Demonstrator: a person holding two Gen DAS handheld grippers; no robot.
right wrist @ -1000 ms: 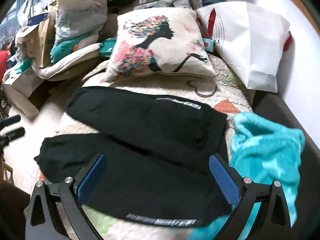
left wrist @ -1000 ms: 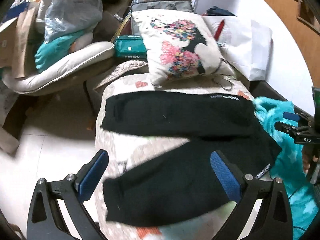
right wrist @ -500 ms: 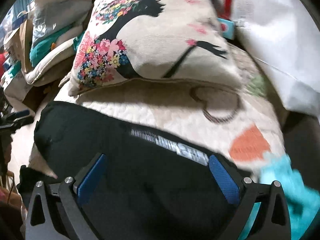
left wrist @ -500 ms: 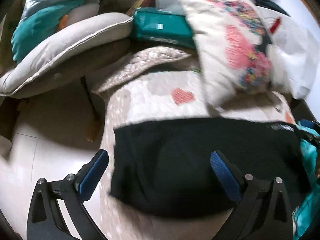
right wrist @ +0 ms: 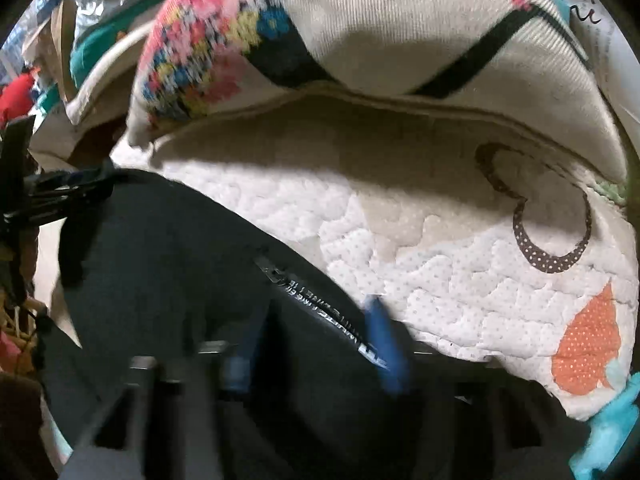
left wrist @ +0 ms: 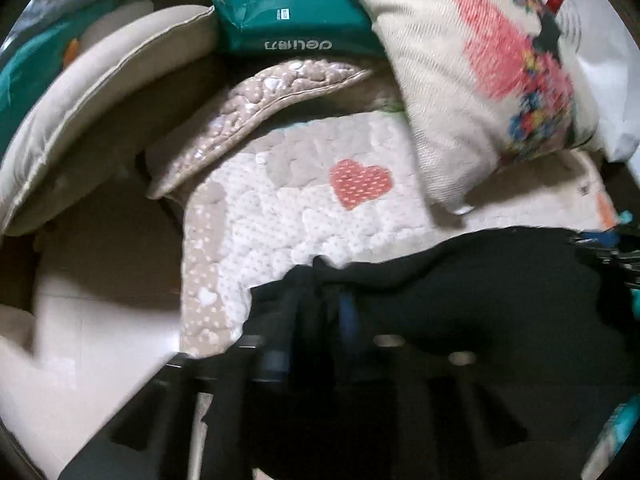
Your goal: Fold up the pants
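Black pants [left wrist: 460, 304] lie on a quilted cream cover [left wrist: 288, 216] with heart patches. My left gripper [left wrist: 316, 316] is low at the hem of the far leg, its blue pads close together with bunched black cloth between them. In the right wrist view the pants [right wrist: 168, 264] fill the lower left, with the lettered waistband [right wrist: 320, 304] running diagonally. My right gripper [right wrist: 316, 344] has its blue pads [right wrist: 384, 344] narrowed around the waistband edge. The left gripper also shows at the left edge of the right wrist view [right wrist: 60, 196], holding the leg end.
A floral cushion [left wrist: 480, 72] leans close behind the pants, also in the right wrist view [right wrist: 360, 28]. A green package [left wrist: 296, 24] and a beige padded seat [left wrist: 92, 100] lie behind left. Teal cloth [right wrist: 608, 420] lies at the right. Floor [left wrist: 92, 320] drops off left of the cover.
Both grippers moved forward and down to the far pant leg and waistband. Their jaws went from wide open to closed on the black cloth.
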